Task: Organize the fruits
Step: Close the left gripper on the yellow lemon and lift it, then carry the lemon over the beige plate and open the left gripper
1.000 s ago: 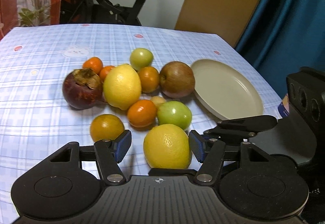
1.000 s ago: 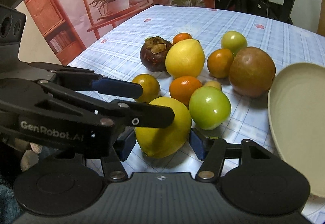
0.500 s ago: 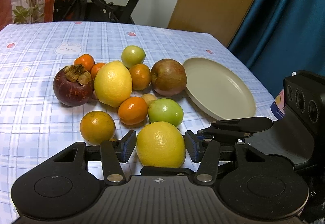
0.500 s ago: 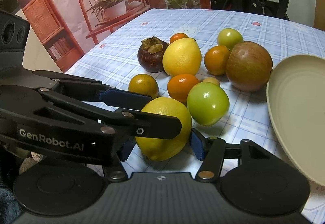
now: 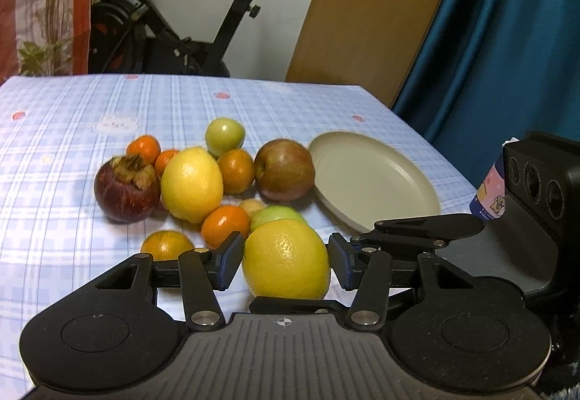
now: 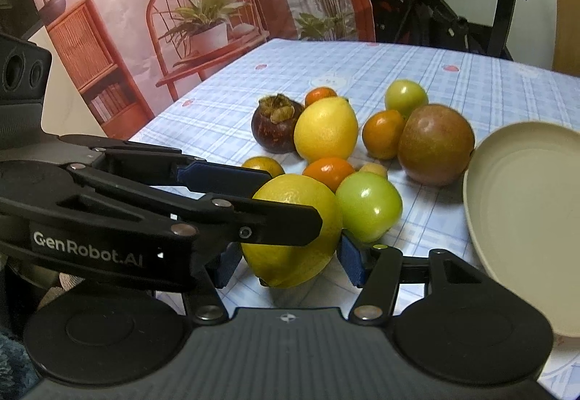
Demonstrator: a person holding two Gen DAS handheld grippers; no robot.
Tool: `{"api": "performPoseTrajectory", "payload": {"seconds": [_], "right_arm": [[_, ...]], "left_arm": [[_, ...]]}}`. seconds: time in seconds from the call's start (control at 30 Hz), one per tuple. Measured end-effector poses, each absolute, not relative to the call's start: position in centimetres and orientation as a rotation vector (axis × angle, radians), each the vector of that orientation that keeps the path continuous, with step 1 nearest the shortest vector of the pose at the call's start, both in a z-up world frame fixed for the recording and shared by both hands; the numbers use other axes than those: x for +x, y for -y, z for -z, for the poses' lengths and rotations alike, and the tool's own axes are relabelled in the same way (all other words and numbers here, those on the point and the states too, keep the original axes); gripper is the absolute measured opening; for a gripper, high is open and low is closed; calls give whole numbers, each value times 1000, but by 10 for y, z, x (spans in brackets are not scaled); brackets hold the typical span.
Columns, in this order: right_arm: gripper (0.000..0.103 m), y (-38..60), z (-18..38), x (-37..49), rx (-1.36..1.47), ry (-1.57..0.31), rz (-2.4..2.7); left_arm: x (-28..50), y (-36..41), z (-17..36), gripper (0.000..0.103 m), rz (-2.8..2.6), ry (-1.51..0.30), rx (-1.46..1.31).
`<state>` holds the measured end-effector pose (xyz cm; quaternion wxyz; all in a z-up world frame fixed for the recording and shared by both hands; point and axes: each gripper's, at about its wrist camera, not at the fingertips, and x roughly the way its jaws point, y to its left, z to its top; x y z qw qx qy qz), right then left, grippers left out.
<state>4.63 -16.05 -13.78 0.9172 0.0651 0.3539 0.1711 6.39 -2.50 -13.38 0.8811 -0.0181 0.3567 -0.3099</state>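
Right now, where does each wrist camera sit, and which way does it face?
Left wrist: on the left gripper, looking forward and down over the table toward the exercise bike and blue curtain; its own two fingers flank the near lemon.
Right wrist: on the right gripper, looking across the table toward the printed backdrop; its own fingers flank the same lemon, and the left gripper crosses in from the left.
Shared: the near lemon, the fruit pile, the plate, the exercise bike; the two views cross at an angle.
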Motion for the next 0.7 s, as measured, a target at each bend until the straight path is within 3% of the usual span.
{"api": "performPoseTrajectory", "payload": {"seconds": [0.3, 0.7], "right_arm": [[60, 173, 120, 38, 143, -627, -294], [60, 236, 108, 42, 223, -560, -155]], "left_arm": [[74, 43, 113, 54, 695, -687, -12], [122, 124, 107, 54, 798, -680, 54]]}}
